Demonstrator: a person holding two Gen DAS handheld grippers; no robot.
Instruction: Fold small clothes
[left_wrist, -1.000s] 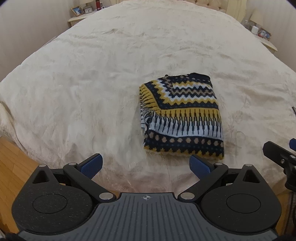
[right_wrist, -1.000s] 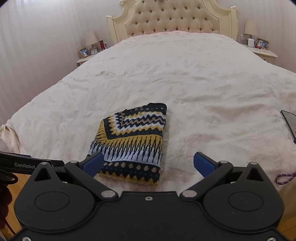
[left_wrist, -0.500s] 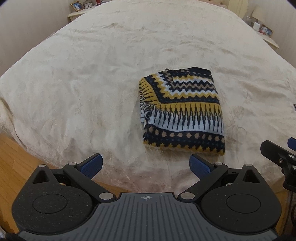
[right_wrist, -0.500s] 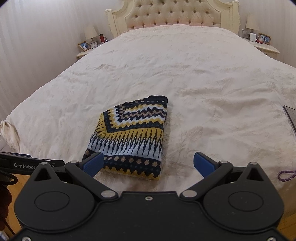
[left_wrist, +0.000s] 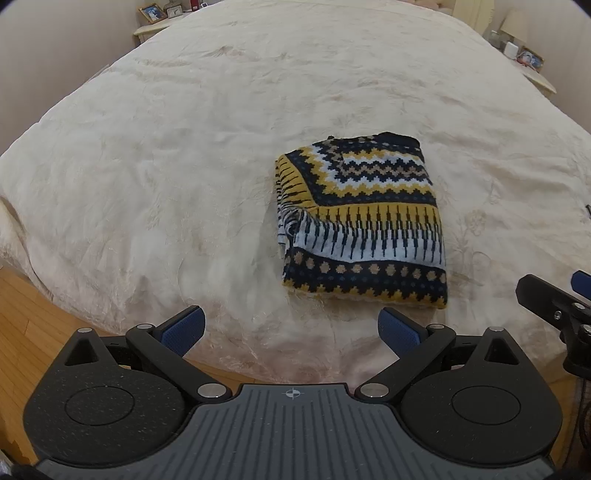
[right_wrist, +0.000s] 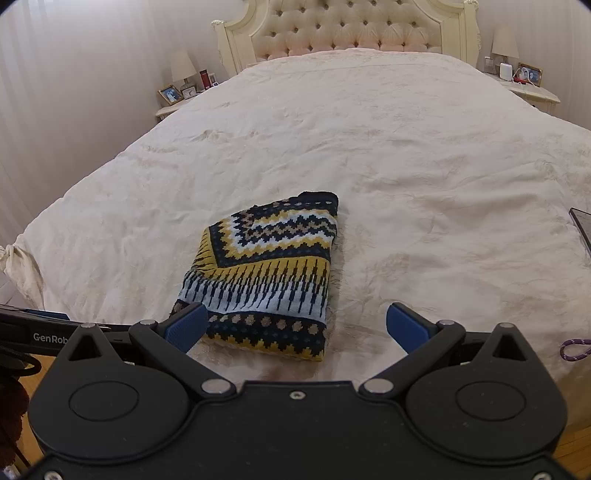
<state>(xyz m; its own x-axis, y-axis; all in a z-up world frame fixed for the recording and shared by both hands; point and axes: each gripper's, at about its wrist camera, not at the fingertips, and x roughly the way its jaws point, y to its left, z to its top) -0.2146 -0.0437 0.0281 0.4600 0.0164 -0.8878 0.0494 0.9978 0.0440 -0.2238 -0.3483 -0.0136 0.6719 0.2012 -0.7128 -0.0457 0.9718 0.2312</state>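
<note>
Left wrist view
- Left gripper (left_wrist: 291, 328): jaws spread wide, nothing between the blue pads (left_wrist: 183, 328); it hangs over the near edge of the bed, apart from the garment.
- Sweater (left_wrist: 360, 225): a patterned knit in navy, yellow, pale blue and tan, folded into a compact rectangle; it lies flat on the bedspread (left_wrist: 166, 166), ahead and a little right of the gripper.
- Fold detail: the left edge shows stacked layers with a small bulge of knit.
- Right gripper (left_wrist: 554, 306): only part of its black frame and one blue tip show at the right edge.
- Floor (left_wrist: 33, 332): wooden boards at lower left, beside the bed.

Right wrist view
- Right gripper (right_wrist: 295, 326): jaws wide apart and empty; the left pad (right_wrist: 186, 326) overlaps the garment's near left corner in the picture, though contact cannot be told.
- Sweater (right_wrist: 266, 273): near the foot of the bed, ahead and left of centre.
- Headboard (right_wrist: 347, 29): tufted, at the far end.
- Nightstands: one on each side, with lamps and picture frames (right_wrist: 170, 94).
- Right edge: a dark flat object (right_wrist: 583, 229), possibly a phone, and a purple cord (right_wrist: 574, 349).
</note>
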